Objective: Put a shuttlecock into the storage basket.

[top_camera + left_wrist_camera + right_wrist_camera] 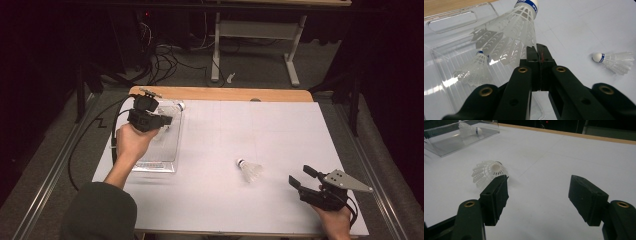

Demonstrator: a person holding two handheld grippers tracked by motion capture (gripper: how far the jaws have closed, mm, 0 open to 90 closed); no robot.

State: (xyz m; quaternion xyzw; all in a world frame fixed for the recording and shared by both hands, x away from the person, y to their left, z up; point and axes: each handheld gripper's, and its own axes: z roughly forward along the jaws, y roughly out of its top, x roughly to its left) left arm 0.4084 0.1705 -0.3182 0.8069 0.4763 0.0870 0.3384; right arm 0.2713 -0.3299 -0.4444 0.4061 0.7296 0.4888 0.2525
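We saw the left gripper (539, 53) clamped on a shuttlecock (509, 35) over the clear tray (451, 22), another shuttlecock inside (474, 70); the right gripper (539, 195) gaped empty near a loose shuttlecock (487, 172) on the worktop (564, 157).

Dim room, one lit bench (280, 125).
Its white top has a wood far edge; beyond, grey floor (255, 70), tangled cables (165, 57) and a white-legged table frame (257, 30).

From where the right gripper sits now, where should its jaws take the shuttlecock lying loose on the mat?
Grip the skirt rim of the loose shuttlecock. It lies on its side, cork pointing away from the right gripper and open skirt facing it, so come in low from the skirt end, probably with one jaw inside the rim.
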